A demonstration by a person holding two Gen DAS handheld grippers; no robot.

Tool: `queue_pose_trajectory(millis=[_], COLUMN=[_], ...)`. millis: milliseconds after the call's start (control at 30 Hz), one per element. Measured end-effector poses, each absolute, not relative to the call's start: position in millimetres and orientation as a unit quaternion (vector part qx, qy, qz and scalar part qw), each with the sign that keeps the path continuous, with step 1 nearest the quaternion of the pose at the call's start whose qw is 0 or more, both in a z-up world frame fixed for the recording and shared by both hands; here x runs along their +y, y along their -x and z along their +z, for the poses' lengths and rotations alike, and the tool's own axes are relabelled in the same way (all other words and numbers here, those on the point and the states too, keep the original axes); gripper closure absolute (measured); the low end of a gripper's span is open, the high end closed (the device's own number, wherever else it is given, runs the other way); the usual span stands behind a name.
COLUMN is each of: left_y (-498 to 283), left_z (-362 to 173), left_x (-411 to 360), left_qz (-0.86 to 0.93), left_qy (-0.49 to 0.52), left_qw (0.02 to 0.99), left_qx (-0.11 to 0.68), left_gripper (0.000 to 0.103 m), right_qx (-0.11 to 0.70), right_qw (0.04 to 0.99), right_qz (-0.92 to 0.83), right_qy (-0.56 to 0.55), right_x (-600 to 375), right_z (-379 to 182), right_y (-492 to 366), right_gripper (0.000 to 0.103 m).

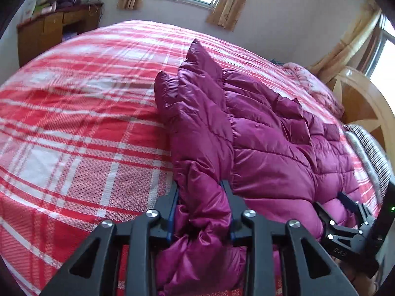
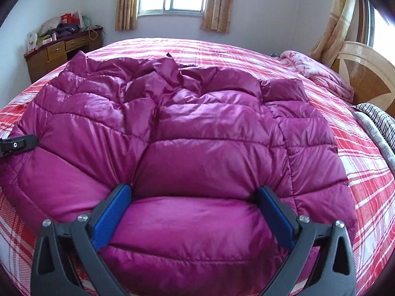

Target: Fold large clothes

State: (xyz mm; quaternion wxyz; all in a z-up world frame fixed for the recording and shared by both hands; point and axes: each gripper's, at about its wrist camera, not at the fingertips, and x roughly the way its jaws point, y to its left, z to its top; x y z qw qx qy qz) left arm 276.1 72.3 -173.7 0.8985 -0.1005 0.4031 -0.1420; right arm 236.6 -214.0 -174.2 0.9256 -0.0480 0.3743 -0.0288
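The puffy, slippery down jacket (image 2: 197,128) is pinched at its hem by the left gripper (image 1: 201,187) and straddled, wide-open, by the right gripper (image 2: 195,192) at six o'clock.

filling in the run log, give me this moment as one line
task: fold large clothes | left gripper: shut on jacket edge | right gripper: open, straddling hem | jacket on bed

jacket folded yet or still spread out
Mostly spread: the jacket lies open across the bed, rumpled at the far end.
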Motion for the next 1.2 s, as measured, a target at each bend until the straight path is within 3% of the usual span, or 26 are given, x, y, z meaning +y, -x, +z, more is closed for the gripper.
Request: queue_pose_trajectory(millis=[133,267,600,833,1200], left_y=[-265,-248,-212,-183,-168], left_z=[-146,-98,-25,-45,-140], left_x=[42,8,-105,-206,-287], left_qz=[-0.116,-0.123,-0.237,-0.31,-0.33], left_qy=[0.035,-0.033,-0.122,-0.193,-0.286], left_qw=[0.916,0.94,0.937,0.904,0.874], left_qx=[0.382,0.318,0.225,0.223,0.213], left_gripper=[0.09,0.091,0.091,0.091,0.089], right_qx=[0.373,0.363,0.349,0.362,0.347], right_qw=[0.926,0.931,0.934,0.922,0.907], right_qz=[-0.024,-0.017,-0.075,-0.129,-0.203], right_qy=[0.044,0.019,-0.004,-0.048,-0.129], right_x=[-217,-226,-294,-364,-429], right_z=[-169,-153,-139,-153,-173], right_y=[-235,-221,-195,-180,-154], right_gripper=[0.001,0.011,0.011,0.011,0.01])
